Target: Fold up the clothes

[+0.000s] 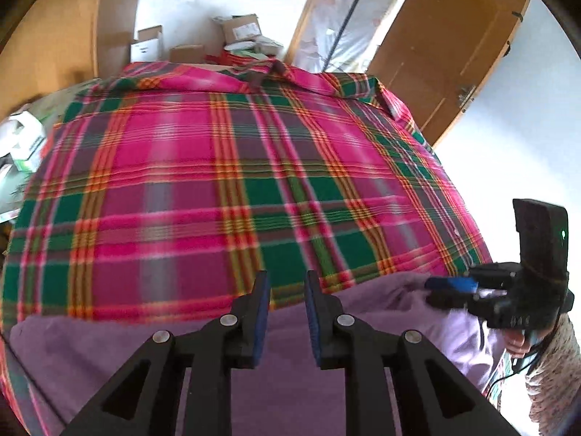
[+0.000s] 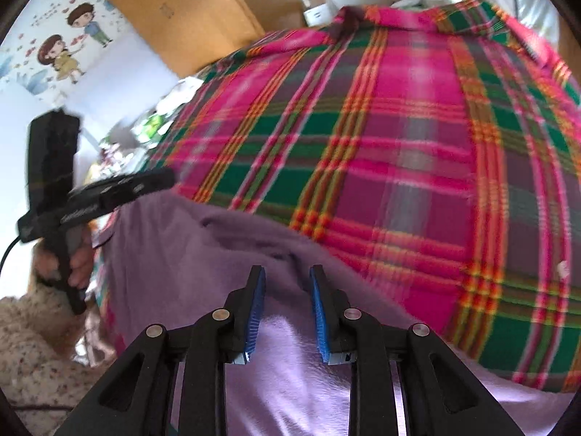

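Observation:
A purple garment [image 1: 109,334] lies spread along the near edge of a bed covered by a pink, green and orange plaid blanket [image 1: 218,181]. My left gripper [image 1: 287,279] hovers over the garment's far edge, open, its blue pads apart with nothing pinched. At the garment's right edge my right gripper [image 1: 428,289] sits low on the cloth. In the right wrist view the right gripper [image 2: 287,272] is open above a raised fold of the purple garment [image 2: 181,247]. The left gripper [image 2: 170,178] shows blurred at the garment's left corner, beside the plaid blanket [image 2: 399,145].
Cardboard boxes [image 1: 239,29] are piled past the bed's far end. A wooden door [image 1: 446,47] stands open at the right, and clutter [image 1: 25,141] lies left of the bed. A hand [image 1: 515,345] and floral sleeve [image 1: 552,381] hold the right gripper.

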`<state>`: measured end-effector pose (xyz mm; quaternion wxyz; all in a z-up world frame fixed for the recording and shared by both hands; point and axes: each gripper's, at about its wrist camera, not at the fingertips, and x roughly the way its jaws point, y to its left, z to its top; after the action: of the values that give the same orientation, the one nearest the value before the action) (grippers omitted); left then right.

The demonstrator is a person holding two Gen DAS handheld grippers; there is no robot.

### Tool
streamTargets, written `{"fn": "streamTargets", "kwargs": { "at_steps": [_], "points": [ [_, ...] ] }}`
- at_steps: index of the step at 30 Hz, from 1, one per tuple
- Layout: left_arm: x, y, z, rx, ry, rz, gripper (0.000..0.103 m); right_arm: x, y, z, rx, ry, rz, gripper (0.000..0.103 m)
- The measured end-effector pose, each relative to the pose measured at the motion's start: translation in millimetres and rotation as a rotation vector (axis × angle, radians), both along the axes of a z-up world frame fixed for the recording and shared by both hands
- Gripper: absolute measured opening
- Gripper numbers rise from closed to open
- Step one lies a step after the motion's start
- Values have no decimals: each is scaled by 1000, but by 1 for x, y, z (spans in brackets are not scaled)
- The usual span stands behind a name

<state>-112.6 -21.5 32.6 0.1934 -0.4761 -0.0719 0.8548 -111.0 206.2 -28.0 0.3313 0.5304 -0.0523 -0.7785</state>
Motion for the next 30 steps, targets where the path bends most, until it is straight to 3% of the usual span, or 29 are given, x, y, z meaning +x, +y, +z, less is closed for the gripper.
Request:
{"fn": "streamTargets", "kwargs": {
  "at_steps": [14,22,30],
  "points": [
    [-25,44,-20,-12,-79,-141,20,21,-25,-6,-24,-79,165,29],
    [-26,48,-26,-28,-108,-155,20,32,-24,-2,-16,-82,169,29],
    [-23,32,-27,-21,-122,-118,20,16,-13,28,-34,34,102,29]
  ]
}}
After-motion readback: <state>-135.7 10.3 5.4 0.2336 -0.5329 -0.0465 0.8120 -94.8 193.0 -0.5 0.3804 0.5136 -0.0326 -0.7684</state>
